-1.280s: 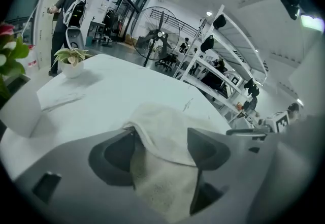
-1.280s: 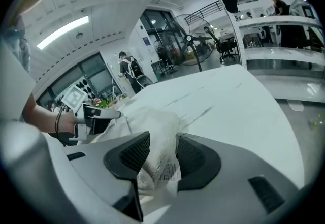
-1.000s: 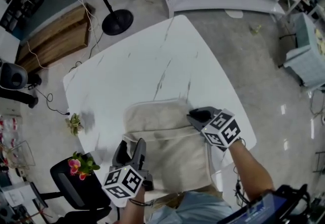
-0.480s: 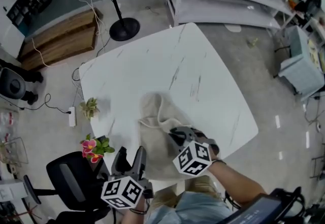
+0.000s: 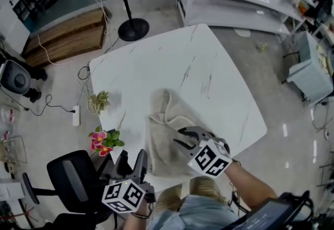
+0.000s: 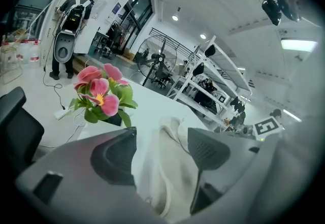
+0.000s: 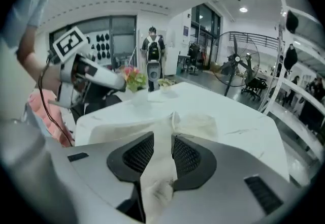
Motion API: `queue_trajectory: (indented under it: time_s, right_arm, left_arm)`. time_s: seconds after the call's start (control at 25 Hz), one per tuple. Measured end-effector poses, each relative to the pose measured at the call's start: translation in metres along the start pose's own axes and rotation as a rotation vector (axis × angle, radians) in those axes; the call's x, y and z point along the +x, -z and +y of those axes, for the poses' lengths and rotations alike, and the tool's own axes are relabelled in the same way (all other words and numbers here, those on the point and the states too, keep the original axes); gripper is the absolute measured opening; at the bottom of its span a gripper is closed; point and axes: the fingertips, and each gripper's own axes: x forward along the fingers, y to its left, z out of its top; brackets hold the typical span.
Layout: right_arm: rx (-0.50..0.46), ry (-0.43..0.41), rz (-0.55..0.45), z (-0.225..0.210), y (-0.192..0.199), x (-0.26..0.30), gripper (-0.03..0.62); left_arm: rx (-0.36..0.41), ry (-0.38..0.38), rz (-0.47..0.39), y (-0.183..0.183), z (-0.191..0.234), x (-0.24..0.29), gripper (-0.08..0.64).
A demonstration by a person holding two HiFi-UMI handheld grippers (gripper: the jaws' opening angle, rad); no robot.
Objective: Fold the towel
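We see the towel [image 5: 163, 119], a cream cloth, lying rumpled on the near side of the white surface [image 5: 156, 62]. One half is drawn over the other, its far edge is rolled into a soft ridge, and its near end reaches the surface's edge. The right gripper [image 5: 178, 137] sits over its middle. Its jaws have just been opening and stand slightly apart, with a pinched-up fold of towel [image 7: 157, 167] between them. The left gripper [image 5: 133, 155] hangs beside the towel's near left corner, jaws wide apart and gripping nothing.
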Motion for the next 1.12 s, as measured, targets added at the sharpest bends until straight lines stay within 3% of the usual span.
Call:
queue_trajectory:
  time_s: [0.08,0.2,0.36,0.68,0.84,0.96,1.12]
  right_arm:
    - [0.045,0.010,-0.057,-0.013,-0.014,-0.015,0.123]
    - [0.035,0.035,-0.044,-0.050,-0.014,-0.020,0.122]
    - [0.015,-0.070,0.032,-0.068,0.004,0.001,0.123]
    - [-0.002,-0.212,0.128,-0.057,0.034,0.035,0.125]
    - [0.029,-0.217,0.067,-0.063,0.024,0.027,0.037]
    - [0.064,-0.197,0.008,-0.078,0.011,0.013,0.031]
    - [0.121,-0.093,-0.050,-0.124,0.007,-0.017,0.031]
  left_arm:
    - [0.011,0.015,-0.009,-0.005,-0.008,0.000,0.316]
    - [0.017,0.018,-0.021,-0.010,-0.015,-0.002,0.316]
    - [0.006,-0.013,-0.026,-0.010,-0.013,-0.001,0.316]
    - [-0.035,-0.077,-0.010,0.002,-0.004,0.011,0.316]
    - [-0.036,-0.082,-0.008,0.001,-0.008,0.019,0.316]
    - [-0.023,-0.067,-0.008,-0.003,-0.017,0.029,0.316]
    - [0.014,-0.032,-0.003,-0.010,-0.039,0.047,0.316]
